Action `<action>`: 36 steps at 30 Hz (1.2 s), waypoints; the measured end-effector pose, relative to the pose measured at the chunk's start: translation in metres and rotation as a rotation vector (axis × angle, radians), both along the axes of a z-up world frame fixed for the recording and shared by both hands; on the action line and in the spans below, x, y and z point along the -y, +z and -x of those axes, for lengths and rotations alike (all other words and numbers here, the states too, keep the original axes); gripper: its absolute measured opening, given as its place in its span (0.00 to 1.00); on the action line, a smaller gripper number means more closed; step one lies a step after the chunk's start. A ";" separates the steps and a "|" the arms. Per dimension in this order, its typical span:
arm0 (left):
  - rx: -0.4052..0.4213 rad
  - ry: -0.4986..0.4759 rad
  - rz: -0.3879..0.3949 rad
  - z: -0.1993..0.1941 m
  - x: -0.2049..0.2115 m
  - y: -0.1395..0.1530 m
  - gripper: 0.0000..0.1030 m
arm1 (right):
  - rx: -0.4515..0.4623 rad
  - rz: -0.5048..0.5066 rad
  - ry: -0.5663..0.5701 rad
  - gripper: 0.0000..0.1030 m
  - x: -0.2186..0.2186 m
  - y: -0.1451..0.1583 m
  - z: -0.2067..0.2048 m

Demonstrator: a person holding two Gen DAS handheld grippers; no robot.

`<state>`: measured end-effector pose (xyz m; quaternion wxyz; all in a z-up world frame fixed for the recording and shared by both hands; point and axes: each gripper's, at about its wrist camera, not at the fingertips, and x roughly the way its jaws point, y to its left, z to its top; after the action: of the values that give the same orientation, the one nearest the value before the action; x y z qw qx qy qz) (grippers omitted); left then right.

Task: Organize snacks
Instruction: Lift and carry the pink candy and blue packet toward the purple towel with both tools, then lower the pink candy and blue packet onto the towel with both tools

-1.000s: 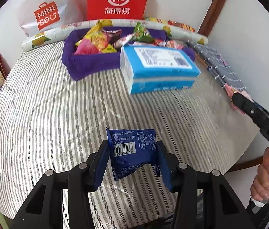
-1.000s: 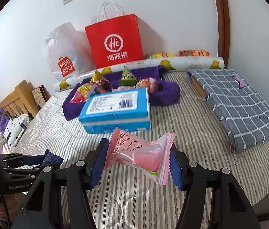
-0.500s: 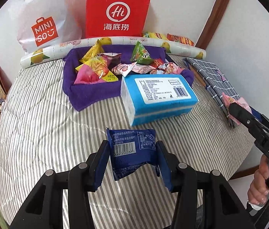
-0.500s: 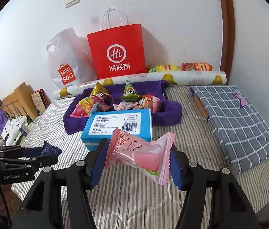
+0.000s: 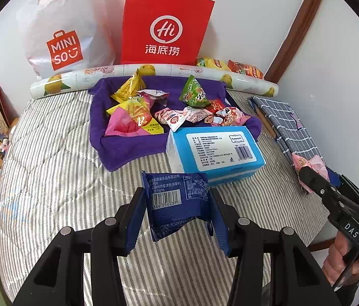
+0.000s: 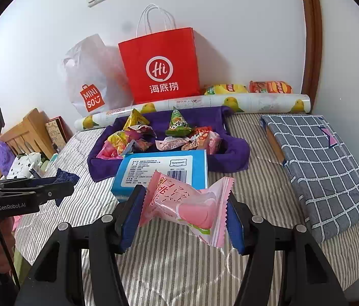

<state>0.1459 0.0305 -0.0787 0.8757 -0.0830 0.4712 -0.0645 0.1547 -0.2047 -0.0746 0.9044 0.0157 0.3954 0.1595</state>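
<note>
My left gripper [image 5: 178, 213] is shut on a dark blue snack packet [image 5: 176, 201], held above the striped bed cover. My right gripper [image 6: 185, 205] is shut on a pink snack packet [image 6: 187, 201], also held above the bed. Each gripper shows in the other's view: the right one [image 5: 309, 174] at the right edge, the left one [image 6: 62, 182] at the left edge. A purple cloth basket [image 5: 125, 148] holds several colourful snack packets [image 5: 133, 117] further back; it also shows in the right wrist view [image 6: 233, 158].
A blue tissue box [image 5: 217, 150] lies just in front of the basket. A red paper bag [image 5: 165, 28], a white Miniso bag [image 5: 62, 33] and a fruit-print roll [image 5: 82, 79] stand by the wall. A checked grey cushion [image 6: 319, 163] lies at the right.
Both grippers have pulled back and risen from the basket and tissue box, each still holding its packet. More of the bags and wall shows now.
</note>
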 end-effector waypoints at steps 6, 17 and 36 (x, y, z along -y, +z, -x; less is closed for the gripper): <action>-0.004 -0.016 0.042 -0.005 0.006 0.000 0.45 | -0.006 -0.019 -0.003 0.57 -0.001 -0.004 -0.004; 0.015 -0.028 0.043 -0.020 0.008 0.018 0.45 | 0.021 -0.001 0.000 0.57 -0.009 0.010 -0.013; 0.055 -0.015 0.060 -0.085 -0.014 0.053 0.46 | 0.084 0.019 -0.003 0.57 -0.031 0.039 -0.073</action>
<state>0.2308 0.0441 -0.0254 0.8850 -0.1040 0.4453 -0.0873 0.2273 -0.1738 -0.0359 0.9207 0.0012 0.3584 0.1547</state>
